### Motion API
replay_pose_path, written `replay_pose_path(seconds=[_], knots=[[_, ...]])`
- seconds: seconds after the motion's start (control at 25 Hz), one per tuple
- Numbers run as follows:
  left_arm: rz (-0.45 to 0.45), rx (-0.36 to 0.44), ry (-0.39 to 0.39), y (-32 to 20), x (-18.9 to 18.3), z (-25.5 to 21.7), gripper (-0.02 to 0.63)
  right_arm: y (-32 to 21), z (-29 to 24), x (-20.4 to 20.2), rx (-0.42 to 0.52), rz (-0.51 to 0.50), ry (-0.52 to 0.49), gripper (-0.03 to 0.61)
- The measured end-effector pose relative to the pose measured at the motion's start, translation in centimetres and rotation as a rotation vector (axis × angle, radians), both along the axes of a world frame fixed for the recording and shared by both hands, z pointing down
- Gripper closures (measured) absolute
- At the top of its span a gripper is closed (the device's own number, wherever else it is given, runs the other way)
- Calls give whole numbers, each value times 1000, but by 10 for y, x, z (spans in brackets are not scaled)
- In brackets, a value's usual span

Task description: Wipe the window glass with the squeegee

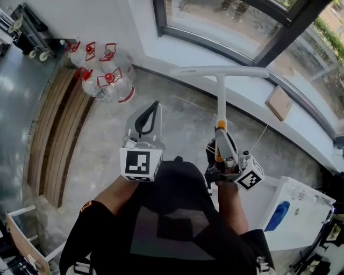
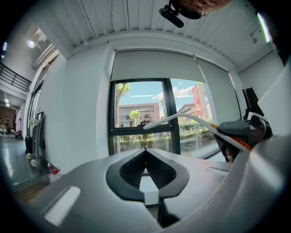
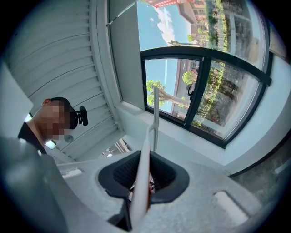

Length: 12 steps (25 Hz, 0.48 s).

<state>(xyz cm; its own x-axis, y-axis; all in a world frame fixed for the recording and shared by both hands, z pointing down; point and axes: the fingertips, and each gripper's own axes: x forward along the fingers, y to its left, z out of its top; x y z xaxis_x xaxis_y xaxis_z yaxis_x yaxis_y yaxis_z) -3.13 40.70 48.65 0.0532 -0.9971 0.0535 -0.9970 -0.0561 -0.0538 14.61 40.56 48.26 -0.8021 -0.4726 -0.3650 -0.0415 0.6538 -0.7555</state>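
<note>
Right tongs [image 3: 146,159] gripping squeegee [image 3: 155,113], left tongs [image 2: 145,154] closed, head view adds bottles [image 1: 110,80]

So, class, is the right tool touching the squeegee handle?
Touching. The right gripper view shows the right tool shut on the squeegee handle, its jaws pressed against both sides.

- Head view looks steeply down at the floor [image 1: 177,113] and the window [image 1: 215,16].
- Left gripper view faces that window [image 2: 141,113], roughly level.
- Right gripper view tilts up at it, seemingly from nearer.
</note>
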Motion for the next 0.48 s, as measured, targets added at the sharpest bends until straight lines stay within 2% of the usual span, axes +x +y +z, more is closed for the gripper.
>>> replay_pose_path(seconds=[0.24,0.48], knots=[[20,-2,-9,-5,5,0,595,1,-1,-1,-10,1,-3,529],[2,-8,3,0,1,6,595,1,7,-2,-29,-13,-6,529]])
